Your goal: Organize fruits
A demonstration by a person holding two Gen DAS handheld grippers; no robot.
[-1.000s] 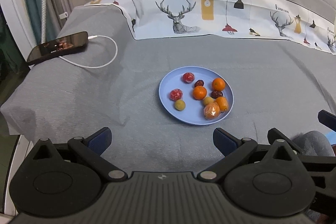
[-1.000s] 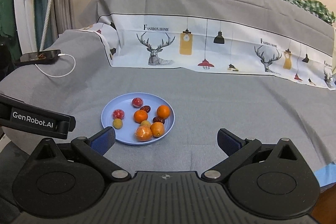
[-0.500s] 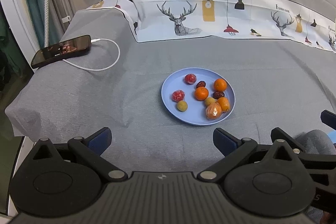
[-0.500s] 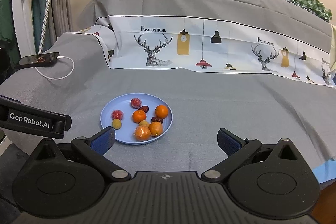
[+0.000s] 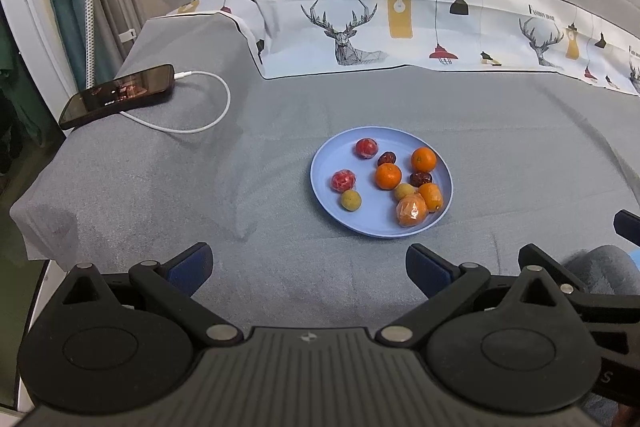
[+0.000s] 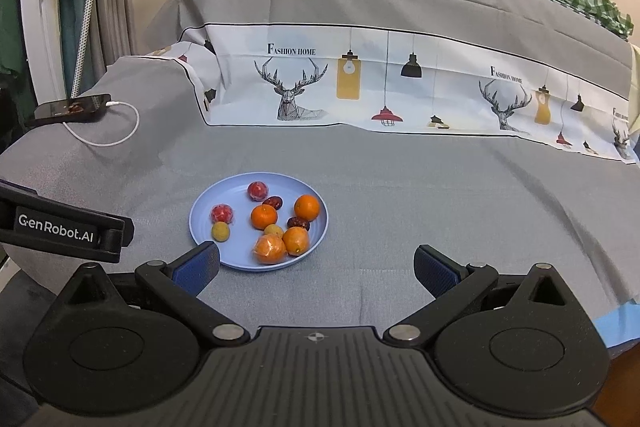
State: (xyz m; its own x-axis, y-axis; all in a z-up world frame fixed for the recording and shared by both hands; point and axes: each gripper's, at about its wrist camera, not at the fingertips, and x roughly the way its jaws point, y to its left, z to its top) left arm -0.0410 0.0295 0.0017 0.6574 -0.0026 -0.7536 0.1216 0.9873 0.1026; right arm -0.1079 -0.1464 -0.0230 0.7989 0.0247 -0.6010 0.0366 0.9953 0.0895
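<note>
A light blue plate [image 5: 332, 163] [image 6: 204, 211] lies on the grey cloth and holds several small fruits: oranges [image 5: 388, 175] [image 6: 307, 207], a plastic-wrapped orange [image 5: 411, 211] [image 6: 270, 249], two red wrapped fruits [image 5: 367, 148] [image 6: 257, 191], yellow-green ones [image 5: 351, 200] [image 6: 220, 231] and dark dates [image 5: 386, 158] [image 6: 274, 202]. My left gripper [image 5: 308, 263] hangs open short of the plate, nothing between its fingers. My right gripper [image 6: 316, 265] is open too, its left fingertip [image 6: 198, 263] at the plate's near rim.
A phone [image 5: 118, 95] [image 6: 72, 105] on a white charging cable [image 5: 192, 123] rests at the cloth's left corner. A deer-print sheet [image 5: 400, 27] rises behind the plate. The cloth's left edge drops off. The left gripper's body [image 6: 60, 227] juts in from the left of the right wrist view.
Both grippers have drifted slightly, so the plate has shifted a little in each view. Their jaws stay open and the fruits have not moved.
</note>
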